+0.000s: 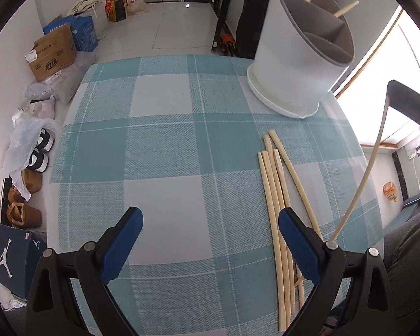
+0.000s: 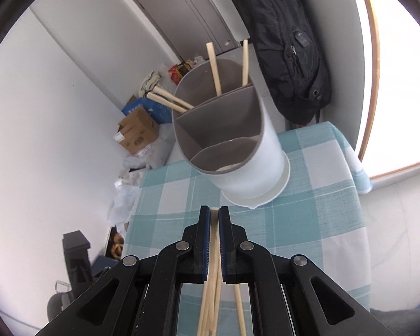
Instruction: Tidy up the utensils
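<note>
A white utensil holder with grey dividers stands at the table's far right and holds several wooden chopsticks. Several more chopsticks lie on the checked cloth beside my left gripper's right finger. My left gripper is open and empty, low over the cloth. My right gripper is shut on a chopstick, in front of the holder. In the left wrist view that held chopstick hangs in the air at the right.
The table carries a teal and white checked cloth. Boxes, bags and shoes line the floor on the left. A black backpack hangs behind the holder. A bright window is at the right.
</note>
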